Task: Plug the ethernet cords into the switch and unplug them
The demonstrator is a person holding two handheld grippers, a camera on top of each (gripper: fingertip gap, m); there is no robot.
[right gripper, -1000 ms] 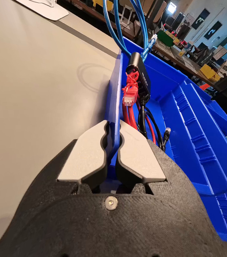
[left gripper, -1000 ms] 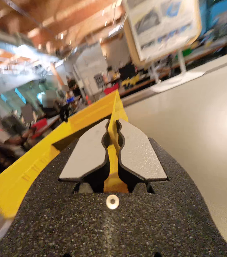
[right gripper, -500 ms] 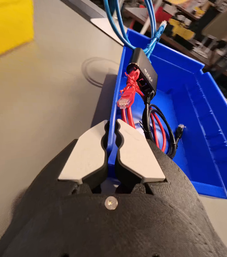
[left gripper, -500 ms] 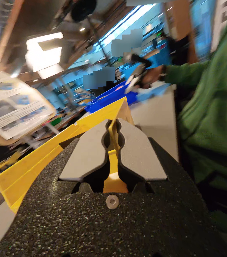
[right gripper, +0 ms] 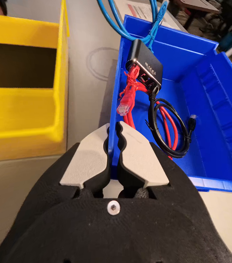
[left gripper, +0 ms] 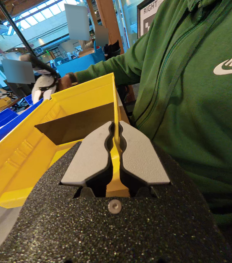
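The left gripper [left gripper: 116, 125] was clenched on the wall of the yellow bin [left gripper: 27, 142], beside a person's green hoodie [left gripper: 197, 113]. The right gripper [right gripper: 113, 125] was clamped on the left wall of the blue bin [right gripper: 197, 99], which sat on the table [right gripper: 84, 71]. Inside, the black switch [right gripper: 148, 64] leaned on that wall, with red cord [right gripper: 126, 102], black cord [right gripper: 183, 135] and blue cord [right gripper: 153, 28] around it.

Pale grey table [right gripper: 84, 42], smooth, with a faint ring mark; yellow bin [right gripper: 20, 113] resting on its left part; blue bin [right gripper: 219, 142] on its right, a bare strip between them
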